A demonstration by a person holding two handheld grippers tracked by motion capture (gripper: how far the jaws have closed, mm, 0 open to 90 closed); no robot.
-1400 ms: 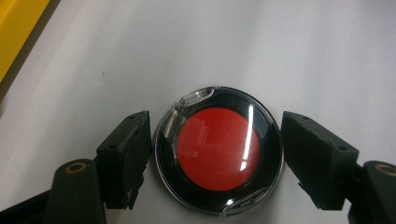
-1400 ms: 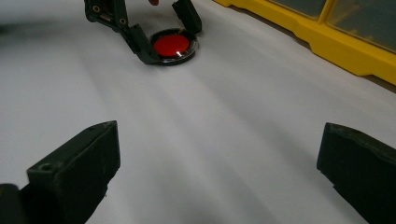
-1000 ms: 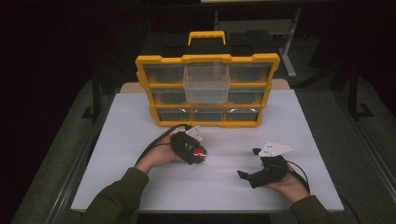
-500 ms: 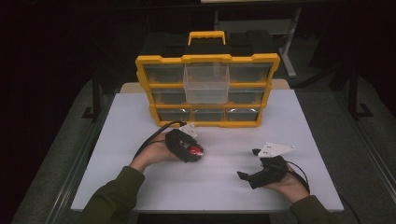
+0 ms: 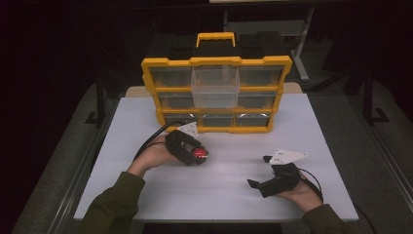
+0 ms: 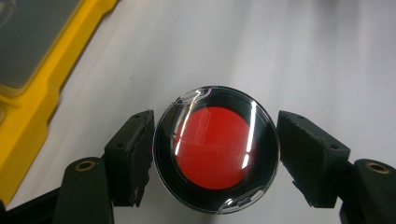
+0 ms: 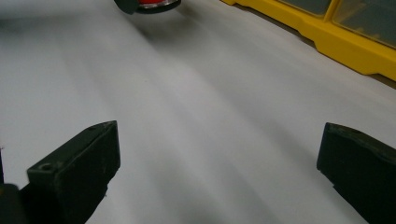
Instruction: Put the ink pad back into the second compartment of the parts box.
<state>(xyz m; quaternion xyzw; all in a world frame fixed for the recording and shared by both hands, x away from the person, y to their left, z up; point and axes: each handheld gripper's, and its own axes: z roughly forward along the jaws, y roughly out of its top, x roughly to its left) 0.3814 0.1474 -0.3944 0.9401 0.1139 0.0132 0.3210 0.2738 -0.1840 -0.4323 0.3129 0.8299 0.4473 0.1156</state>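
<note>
Left gripper (image 5: 200, 155) pinched a round red-centred case (image 5: 199, 153) above the tabletop (image 5: 234, 195); right gripper (image 5: 259, 184) rested spread, empty. Between its pads (image 6: 133, 158), the case (image 6: 216, 149) looked glossy; a loose squeeze could let it slip. Ahead of the right gripper (image 7: 219, 172), the organizer (image 7: 322, 37) stood.

The high view looks forward and down from above the near edge of the white table (image 5: 146, 122), taking in the yellow drawer organizer (image 5: 216, 95) at the far side. The left gripper view faces the tabletop at close range, the organizer's yellow frame (image 6: 32, 107) at its left edge. The right gripper view looks low across the table toward the organizer's base (image 7: 345, 42). All three views share tabletop and organizer.
</note>
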